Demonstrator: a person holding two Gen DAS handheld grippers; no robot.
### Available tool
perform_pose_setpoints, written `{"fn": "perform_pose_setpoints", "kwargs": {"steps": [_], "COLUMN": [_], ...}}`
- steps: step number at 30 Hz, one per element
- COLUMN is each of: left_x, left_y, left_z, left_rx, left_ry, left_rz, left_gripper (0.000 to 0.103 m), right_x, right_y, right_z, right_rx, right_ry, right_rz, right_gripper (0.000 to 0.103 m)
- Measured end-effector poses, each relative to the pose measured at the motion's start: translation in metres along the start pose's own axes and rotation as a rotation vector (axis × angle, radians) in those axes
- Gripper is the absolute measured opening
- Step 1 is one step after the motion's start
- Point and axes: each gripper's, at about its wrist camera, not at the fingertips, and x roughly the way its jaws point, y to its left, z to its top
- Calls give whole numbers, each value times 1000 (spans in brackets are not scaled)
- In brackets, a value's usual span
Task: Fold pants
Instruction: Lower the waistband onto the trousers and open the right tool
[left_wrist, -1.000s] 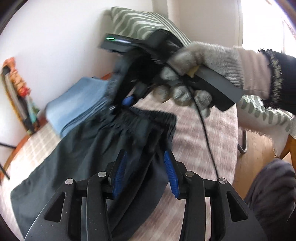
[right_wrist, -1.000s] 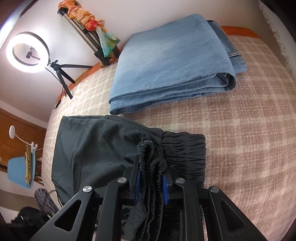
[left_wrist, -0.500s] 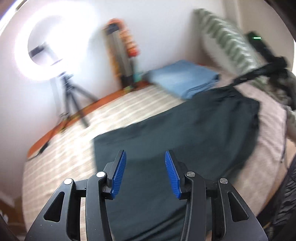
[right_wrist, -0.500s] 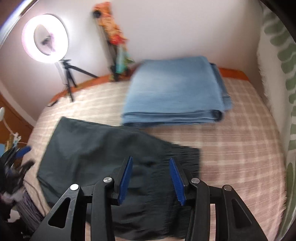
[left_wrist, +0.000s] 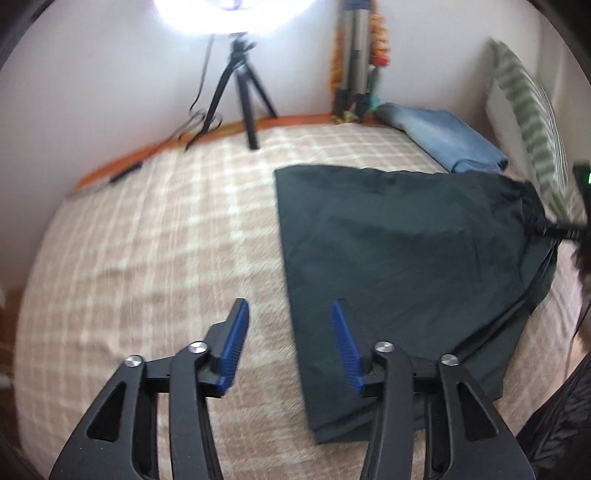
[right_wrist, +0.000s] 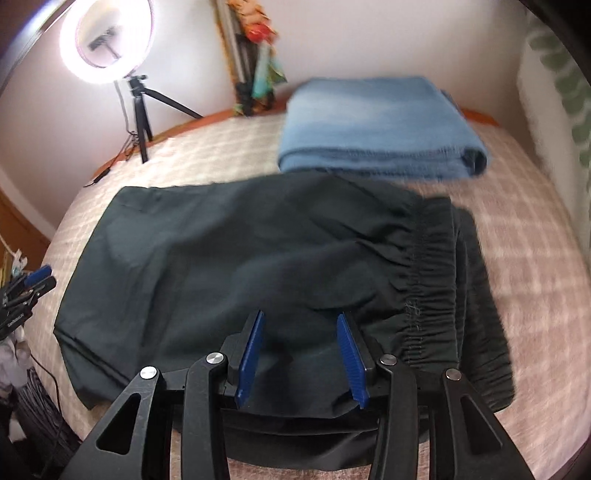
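Note:
Dark grey pants (left_wrist: 399, 266) lie flat, folded lengthwise, on a checked bed cover (left_wrist: 147, 240). My left gripper (left_wrist: 289, 303) hovers over their straight leg-end edge. Its jaws are opening with nothing between them; one pad is over the cover and the other over the cloth. In the right wrist view the pants (right_wrist: 240, 251) spread to the left, with the gathered elastic waistband (right_wrist: 428, 280) at the right. My right gripper (right_wrist: 301, 314) hangs just above the cloth near the waistband. Its jaws are closing a little and the pads do not press on anything.
Folded blue jeans (right_wrist: 376, 125) lie at the far side of the bed, just behind the pants. A ring light on a tripod (right_wrist: 107, 37) and a second tripod (left_wrist: 351, 74) stand by the wall. A green striped pillow (left_wrist: 528, 110) leans at the right.
My right gripper let go of the bunched waistband and drew back; the pants now lie flat. My left gripper swung from near the other hand across to the leg end.

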Motion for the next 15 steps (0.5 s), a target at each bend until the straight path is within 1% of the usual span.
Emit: {"fn": "perform_pose_setpoints", "kwargs": {"steps": [2, 4, 8, 12, 13, 14, 15], "left_x": [3, 8, 19, 23, 24, 26, 28], "left_y": [13, 22, 36, 37, 36, 34, 33], "left_z": [-4, -7, -11, -14, -14, -14, -13], "left_rx": [-68, -121, -231, -254, -250, -243, -238], "left_ry": [21, 44, 84, 95, 98, 101, 103], "left_rz": [-48, -88, -193, -244, -250, -252, -257], "left_gripper": [53, 53, 53, 53, 53, 53, 53], "right_x": [5, 9, 13, 0, -5, -10, -15], "right_y": [-3, -2, 3, 8, 11, 14, 19], "right_z": [-2, -2, -2, 1, 1, 2, 3], "right_rx": [18, 21, 6, 34, 30, 28, 23], "right_ry": [4, 1, -5, -47, -62, -75, -92], "right_rz": [-10, -23, -60, -62, -66, -63, -56], "right_gripper": [42, 42, 42, 44, 46, 55, 63]}}
